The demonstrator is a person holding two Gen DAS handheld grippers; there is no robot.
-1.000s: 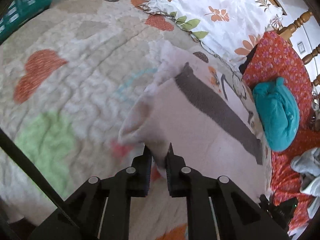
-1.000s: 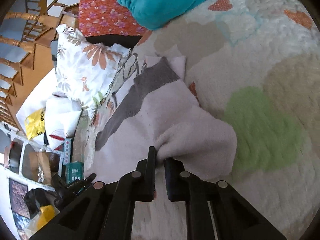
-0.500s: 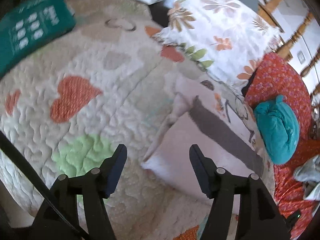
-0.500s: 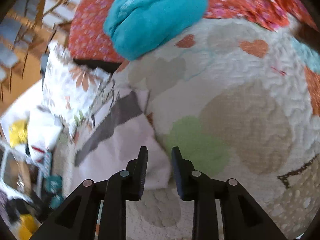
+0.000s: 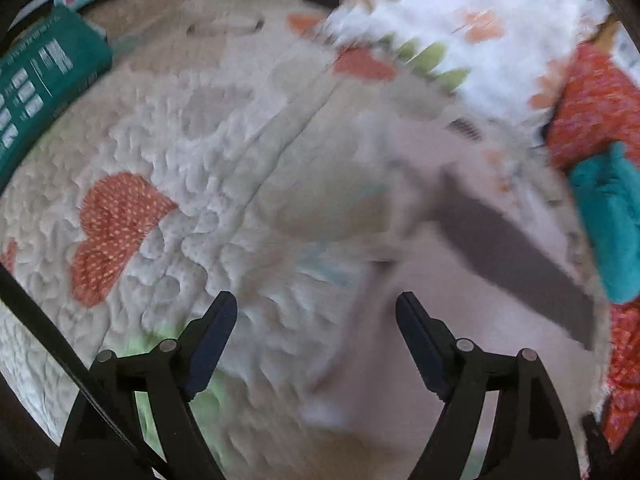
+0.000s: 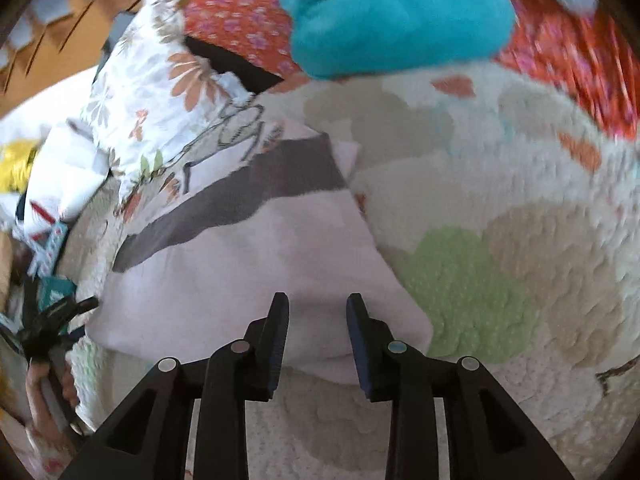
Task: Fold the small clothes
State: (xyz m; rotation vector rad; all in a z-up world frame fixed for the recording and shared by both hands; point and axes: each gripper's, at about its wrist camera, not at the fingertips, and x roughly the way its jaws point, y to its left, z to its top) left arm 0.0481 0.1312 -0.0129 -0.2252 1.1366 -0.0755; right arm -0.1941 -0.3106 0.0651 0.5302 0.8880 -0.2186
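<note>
A bed covered by a white quilt (image 6: pixel 500 184) with orange, green and beige heart patches carries a pale pink garment with a grey band (image 6: pixel 248 264) lying flat near its middle, a floral pillow (image 6: pixel 160 92) at the far left, and a teal box (image 5: pixel 44 80) at its edge.

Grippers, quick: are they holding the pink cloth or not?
Left gripper: open, just opened, holding nothing.
Right gripper: open, just opened, above the pink cloth.
</note>
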